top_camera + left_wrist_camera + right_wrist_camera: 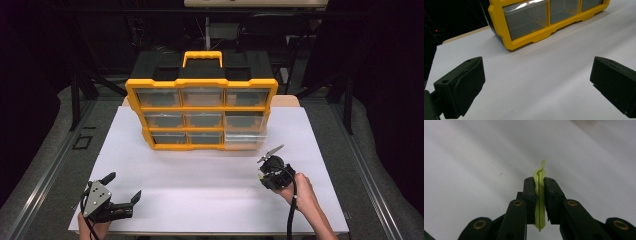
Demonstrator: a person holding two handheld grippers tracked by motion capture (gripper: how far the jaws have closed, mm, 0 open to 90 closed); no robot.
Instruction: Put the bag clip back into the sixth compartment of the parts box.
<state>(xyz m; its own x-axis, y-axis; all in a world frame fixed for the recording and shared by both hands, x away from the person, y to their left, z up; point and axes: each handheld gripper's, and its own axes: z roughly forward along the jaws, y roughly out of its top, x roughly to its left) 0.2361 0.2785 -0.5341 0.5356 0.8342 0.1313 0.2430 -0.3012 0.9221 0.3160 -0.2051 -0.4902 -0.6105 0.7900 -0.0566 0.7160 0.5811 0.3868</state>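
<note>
Right gripper view is showing the right gripper (pixel 539 182) pinching a thin yellow-green clip (pixel 540 202) between its two pads. The clip is standing on edge along the jaws, its curled tip sticking out just past the fingertips and its lower end hanging down behind the pads. Beneath it only the white board (pixel 474 157) is passing, blurred.

High view is placing that gripper (pixel 270 152) at the near right of the board (pixel 200 175), held in the person's right hand (pixel 299 192), jaws pointing up and away toward the drawer cabinet (pixel 201 107). Here the clip is too small to make out; only a sliver of green is showing on the tool's body. At the near left, the left gripper (pixel 122 186) is resting low over the board edge with its jaws spread wide and nothing between them.

Left gripper view is confirming this: the two black pads (pixel 464 85) are sitting far apart over bare board, and beyond them the lower left corner of the yellow cabinet (pixel 529 37) with its clear drawers (pixel 524 20) is coming into frame.

High view alone is giving the whole cabinet: nine clear drawers in three rows, yellow handle (pixel 202 57) on top, standing well beyond both grippers. The bottom-right drawer (pixel 243 140) is looking pulled slightly forward.
</note>
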